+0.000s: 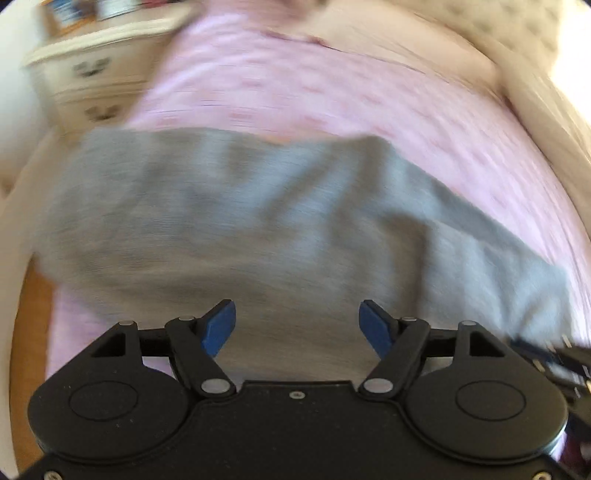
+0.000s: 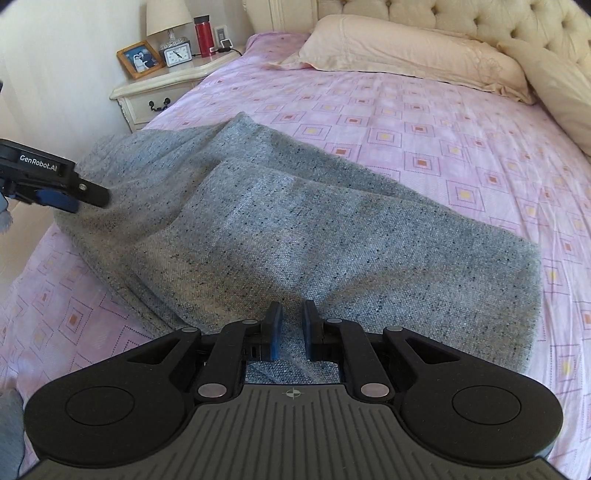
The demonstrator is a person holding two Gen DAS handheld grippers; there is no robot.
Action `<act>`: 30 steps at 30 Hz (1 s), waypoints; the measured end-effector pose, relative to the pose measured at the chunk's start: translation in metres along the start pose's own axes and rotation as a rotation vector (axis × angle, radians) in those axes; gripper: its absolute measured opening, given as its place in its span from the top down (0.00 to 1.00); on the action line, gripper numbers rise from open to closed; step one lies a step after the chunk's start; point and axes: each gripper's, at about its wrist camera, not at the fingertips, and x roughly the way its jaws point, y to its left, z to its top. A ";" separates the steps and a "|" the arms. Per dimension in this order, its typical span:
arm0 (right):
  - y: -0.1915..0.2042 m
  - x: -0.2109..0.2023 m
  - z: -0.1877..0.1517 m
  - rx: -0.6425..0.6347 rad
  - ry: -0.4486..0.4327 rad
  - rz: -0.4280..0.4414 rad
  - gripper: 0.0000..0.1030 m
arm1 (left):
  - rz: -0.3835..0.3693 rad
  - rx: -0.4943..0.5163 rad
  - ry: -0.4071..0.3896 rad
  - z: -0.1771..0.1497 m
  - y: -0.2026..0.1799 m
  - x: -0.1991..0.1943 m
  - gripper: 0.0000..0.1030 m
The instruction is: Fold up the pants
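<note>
Grey speckled pants (image 2: pixel 295 229) lie across the pink patterned bed sheet (image 2: pixel 424 122), partly folded with one layer over another. In the blurred left wrist view the pants (image 1: pixel 258 221) fill the middle. My left gripper (image 1: pixel 297 325) is open and empty just above the near edge of the fabric; it also shows in the right wrist view (image 2: pixel 70 199) at the pants' left end. My right gripper (image 2: pixel 291 328) is shut on a fold of the pants at their near edge, with cloth pinched between the blue pads.
A cream nightstand (image 2: pixel 162 88) stands left of the bed with a lamp, clock, photo frame and red bottle (image 2: pixel 202 35). Cream pillows (image 2: pixel 406 51) and a tufted headboard are at the far end. The bed's left edge is near the left gripper.
</note>
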 end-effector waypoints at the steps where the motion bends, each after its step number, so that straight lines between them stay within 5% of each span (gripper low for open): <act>1: 0.001 0.000 0.000 -0.003 0.001 -0.002 0.88 | 0.030 -0.040 -0.008 0.001 0.015 0.000 0.27; 6: -0.001 0.001 0.002 -0.002 0.013 0.003 0.88 | 0.135 -0.145 -0.017 -0.003 0.071 0.006 0.27; 11: -0.001 0.003 0.003 0.000 0.022 0.002 0.88 | 0.112 -0.105 -0.034 -0.011 0.075 0.006 0.26; 15: -0.003 0.004 0.005 0.007 0.026 0.005 0.88 | 0.140 -0.182 -0.103 -0.026 0.082 -0.007 0.27; 20: -0.004 0.005 0.006 -0.004 0.035 0.005 0.88 | 0.085 -0.258 -0.076 -0.029 0.097 0.009 0.21; 30: -0.006 0.006 0.008 -0.011 0.043 0.013 0.88 | 0.039 -0.260 -0.150 0.000 0.118 0.034 0.06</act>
